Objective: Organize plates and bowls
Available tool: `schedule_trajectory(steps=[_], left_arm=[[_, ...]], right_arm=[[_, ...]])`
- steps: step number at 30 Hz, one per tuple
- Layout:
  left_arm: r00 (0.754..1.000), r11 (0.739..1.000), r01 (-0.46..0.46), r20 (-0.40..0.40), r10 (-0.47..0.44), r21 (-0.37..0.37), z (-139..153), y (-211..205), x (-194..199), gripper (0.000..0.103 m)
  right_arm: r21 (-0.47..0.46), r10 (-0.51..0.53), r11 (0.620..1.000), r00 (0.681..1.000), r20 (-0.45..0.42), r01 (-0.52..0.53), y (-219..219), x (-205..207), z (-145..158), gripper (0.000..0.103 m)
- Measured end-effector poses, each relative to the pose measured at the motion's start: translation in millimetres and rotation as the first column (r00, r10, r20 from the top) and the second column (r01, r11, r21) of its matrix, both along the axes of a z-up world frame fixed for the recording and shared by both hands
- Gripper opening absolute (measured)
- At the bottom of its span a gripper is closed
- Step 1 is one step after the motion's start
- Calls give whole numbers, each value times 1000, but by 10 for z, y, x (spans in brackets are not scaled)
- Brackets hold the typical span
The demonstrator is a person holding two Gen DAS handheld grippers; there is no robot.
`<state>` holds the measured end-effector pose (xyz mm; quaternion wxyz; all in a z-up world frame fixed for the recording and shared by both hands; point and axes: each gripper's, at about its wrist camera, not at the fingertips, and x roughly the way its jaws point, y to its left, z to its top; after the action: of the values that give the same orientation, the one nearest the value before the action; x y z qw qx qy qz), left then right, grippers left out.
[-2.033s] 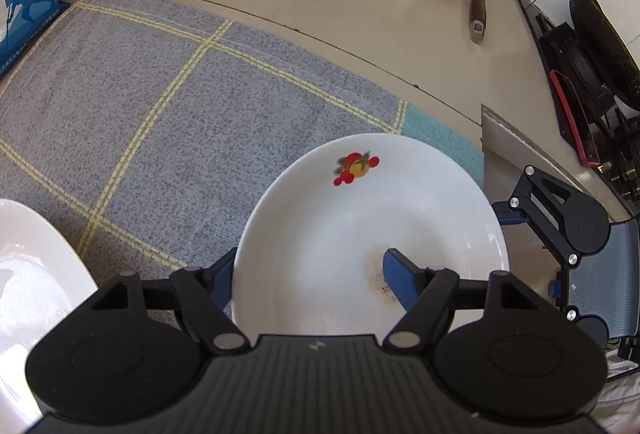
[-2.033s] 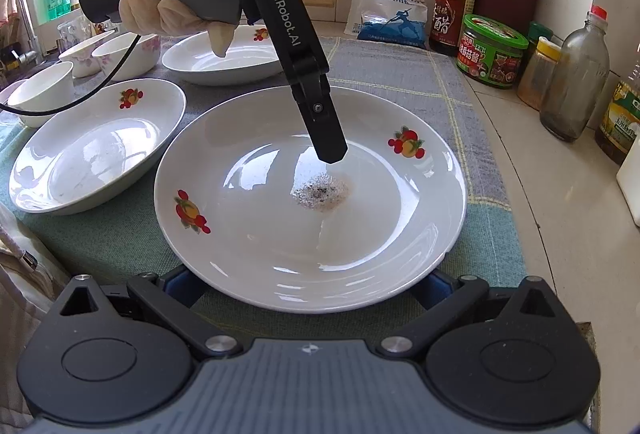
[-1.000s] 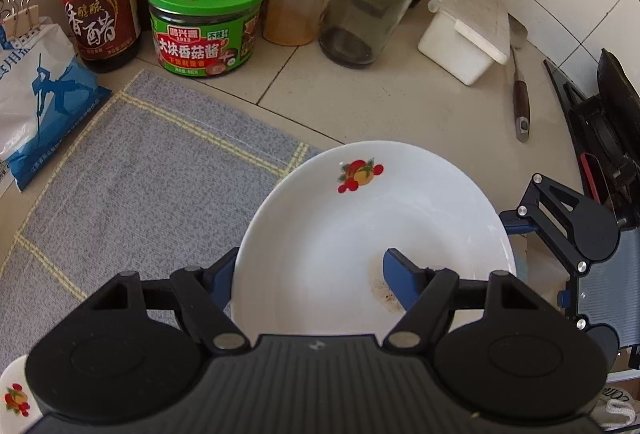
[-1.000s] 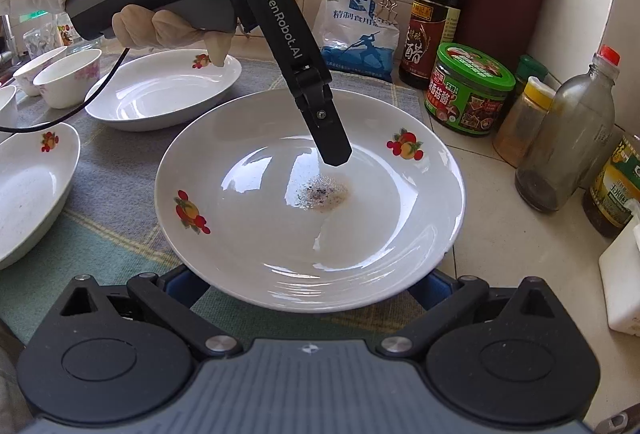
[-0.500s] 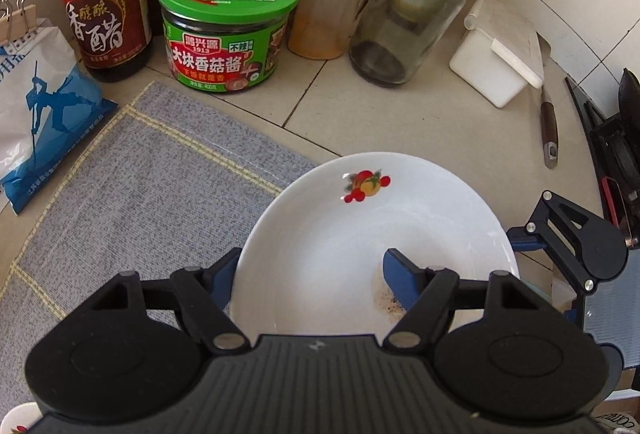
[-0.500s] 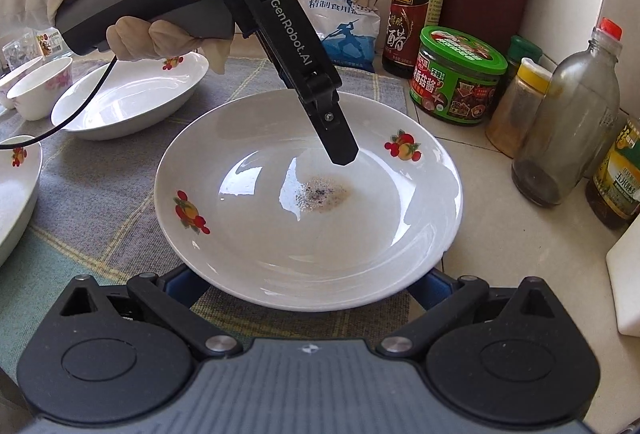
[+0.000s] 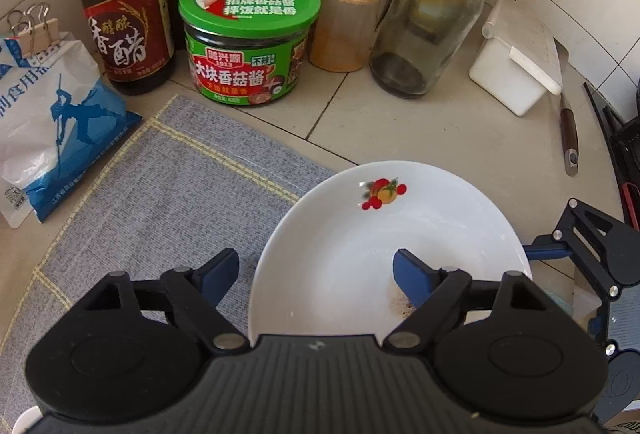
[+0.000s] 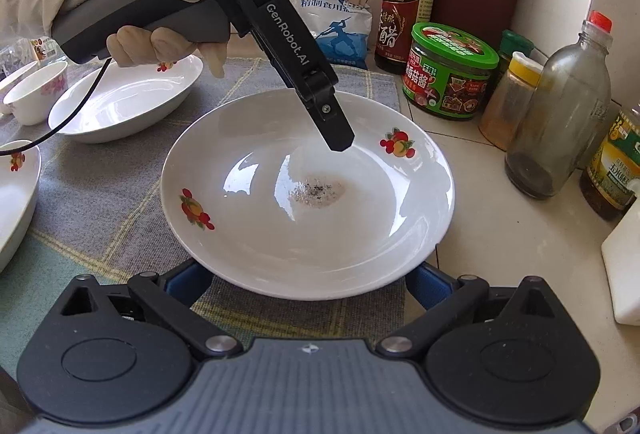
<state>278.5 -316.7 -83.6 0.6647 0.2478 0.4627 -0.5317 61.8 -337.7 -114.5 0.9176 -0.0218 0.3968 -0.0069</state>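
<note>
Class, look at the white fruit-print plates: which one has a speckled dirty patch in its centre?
The plate held between both grippers, nearest the right wrist camera. Its centre carries a dark-speckled smear; the plate behind it looks clean inside.

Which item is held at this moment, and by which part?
The white plate, held by its rim: the left gripper straddles one edge, one finger over the inside, and the right gripper sits at the near edge.
</note>
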Motion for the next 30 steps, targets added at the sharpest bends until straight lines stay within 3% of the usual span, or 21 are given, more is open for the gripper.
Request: schedule_trajectory(steps=[6,12,18,23,30], left_arm=[[995,998,-49,82,51,-28,235,195,-77,88],[985,990,-102,131,114,-93,550,499,-280,88],[954,976,-173,224,198,-129,790,907,-661,89],[932,955,-258,223,286,-149,860,1299,-1040,89],[874,902,-399,230,429,-167,784,1763,-1575,89]], right_arm=[[-11,-43,999,999,-15,43,64,-189,58,103],[29,-38,999,997,61,36,250,-476,216,103],[70,-2,998,995,101,-5,452,-624,202,103],[104,55,992,992,117,-67,615,-744,173,103],[108,144,982,982,121,-157,779,-846,156,103]])
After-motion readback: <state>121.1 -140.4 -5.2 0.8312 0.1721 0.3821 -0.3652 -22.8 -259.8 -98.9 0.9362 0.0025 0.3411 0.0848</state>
